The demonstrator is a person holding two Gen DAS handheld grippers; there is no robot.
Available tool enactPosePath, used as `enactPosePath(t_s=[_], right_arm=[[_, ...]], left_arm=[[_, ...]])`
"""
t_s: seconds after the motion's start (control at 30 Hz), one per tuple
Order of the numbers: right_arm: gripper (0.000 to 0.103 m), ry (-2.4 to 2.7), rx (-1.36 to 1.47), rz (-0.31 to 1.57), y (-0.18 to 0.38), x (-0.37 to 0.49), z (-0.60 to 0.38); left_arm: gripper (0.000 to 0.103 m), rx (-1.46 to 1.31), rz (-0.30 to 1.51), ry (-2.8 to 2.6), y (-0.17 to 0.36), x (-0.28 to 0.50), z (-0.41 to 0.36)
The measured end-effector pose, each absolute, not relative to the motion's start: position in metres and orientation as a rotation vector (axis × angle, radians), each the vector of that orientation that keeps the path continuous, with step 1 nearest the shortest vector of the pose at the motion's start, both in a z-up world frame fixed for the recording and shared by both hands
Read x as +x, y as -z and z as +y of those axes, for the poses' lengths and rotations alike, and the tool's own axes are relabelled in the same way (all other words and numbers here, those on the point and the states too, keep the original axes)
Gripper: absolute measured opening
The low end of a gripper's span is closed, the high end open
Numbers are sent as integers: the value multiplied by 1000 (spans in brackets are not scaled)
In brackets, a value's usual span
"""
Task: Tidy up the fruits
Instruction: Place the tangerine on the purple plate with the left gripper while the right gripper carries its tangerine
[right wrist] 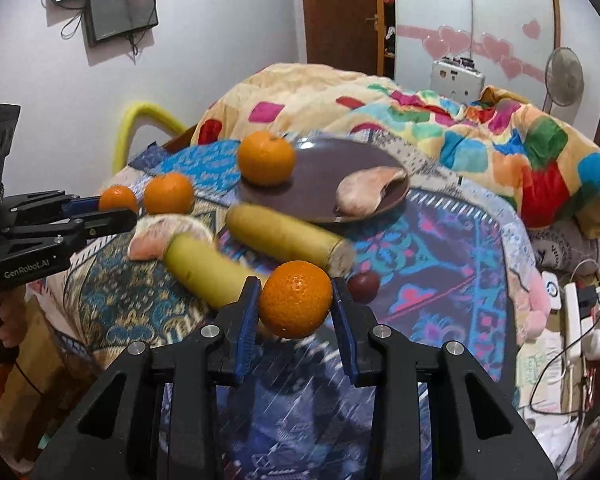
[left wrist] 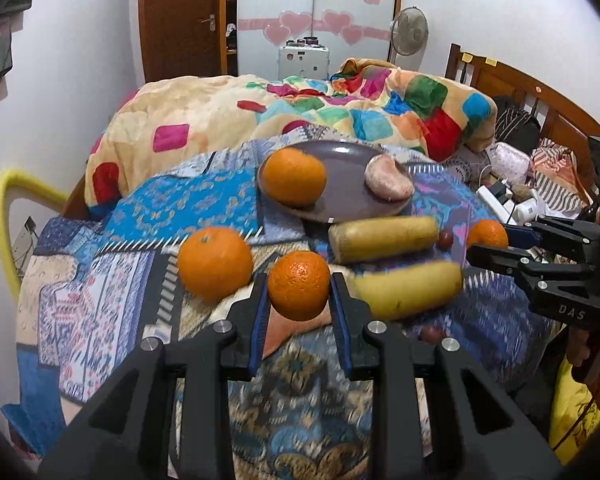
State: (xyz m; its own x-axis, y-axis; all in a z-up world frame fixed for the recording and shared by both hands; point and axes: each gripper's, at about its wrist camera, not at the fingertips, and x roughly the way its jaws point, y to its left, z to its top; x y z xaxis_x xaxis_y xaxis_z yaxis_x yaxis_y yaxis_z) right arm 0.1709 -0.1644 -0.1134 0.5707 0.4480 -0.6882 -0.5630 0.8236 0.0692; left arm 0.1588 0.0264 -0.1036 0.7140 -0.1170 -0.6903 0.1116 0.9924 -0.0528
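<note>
My left gripper (left wrist: 299, 284) is shut on an orange (left wrist: 299, 292), held a little above the patterned cloth. The right gripper (right wrist: 295, 285) is likewise shut on a second orange (right wrist: 296, 304). Each gripper also shows in the other view: the right gripper (left wrist: 490, 242) at the right edge, the left gripper (right wrist: 116, 208) at the left edge. A brown plate (left wrist: 340, 160) (right wrist: 324, 168) beyond them holds a third orange (left wrist: 293, 176) (right wrist: 266, 158) and a pinkish fruit piece (left wrist: 388, 178) (right wrist: 370, 192). One loose orange (left wrist: 215, 264) (right wrist: 168, 193) rests on the cloth.
Two yellow banana pieces (left wrist: 384, 238) (left wrist: 410, 288) lie between the grippers and the plate. A small dark red fruit (right wrist: 364, 286) and another pinkish piece (right wrist: 160, 236) sit on the cloth. A colourful blanket (left wrist: 260, 112) is piled behind; cables and clutter (right wrist: 572, 312) lie at the right.
</note>
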Motion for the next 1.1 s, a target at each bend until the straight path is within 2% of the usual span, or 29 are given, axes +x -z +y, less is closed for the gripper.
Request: enactPosePath(t_s=[0.63,1.1], right_arm=[[32,-589,-159,726,113,240,-149],[32,-609,-212,770,124,269,-134]], left_arm=[[29,-7,814,171,113,251,1],[29,13,866,212,124,276,-15]])
